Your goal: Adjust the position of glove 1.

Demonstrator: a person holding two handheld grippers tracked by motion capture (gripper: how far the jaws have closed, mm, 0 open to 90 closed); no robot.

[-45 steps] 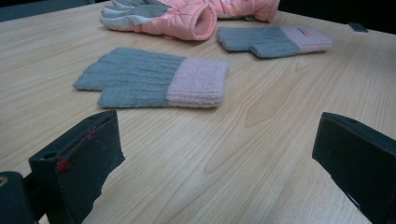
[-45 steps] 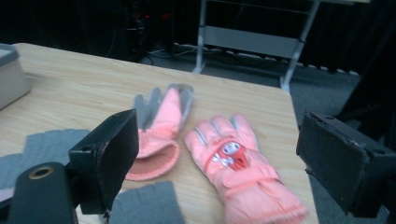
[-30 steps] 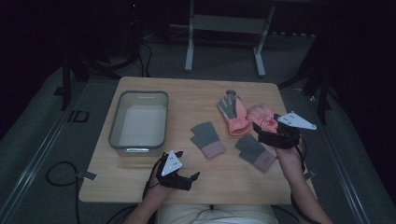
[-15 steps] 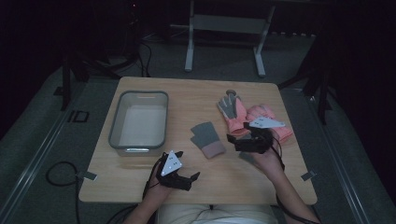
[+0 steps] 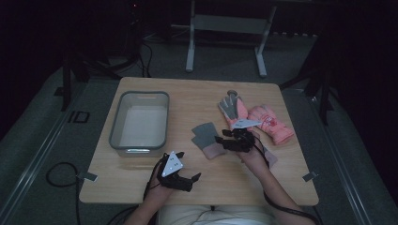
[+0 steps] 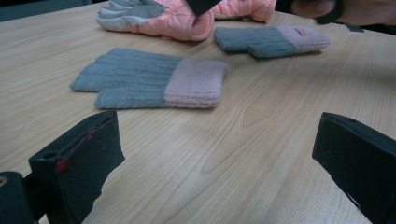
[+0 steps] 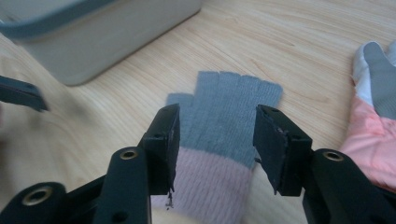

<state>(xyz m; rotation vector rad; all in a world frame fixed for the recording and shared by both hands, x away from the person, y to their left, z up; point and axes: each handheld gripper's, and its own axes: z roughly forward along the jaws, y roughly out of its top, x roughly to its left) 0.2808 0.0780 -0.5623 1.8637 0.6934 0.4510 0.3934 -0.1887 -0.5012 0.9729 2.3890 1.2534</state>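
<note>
My right tongs hung over the knit glove on the counter, jaws just closing, half apart astride it, not pressing. Bin beyond them to the left, pink glove to the right. My left tongs sat wide apart, nothing between.

The right gripper moves from the pink ski gloves down to the nearer knit glove, its jaws half-closing around the cuff
</note>
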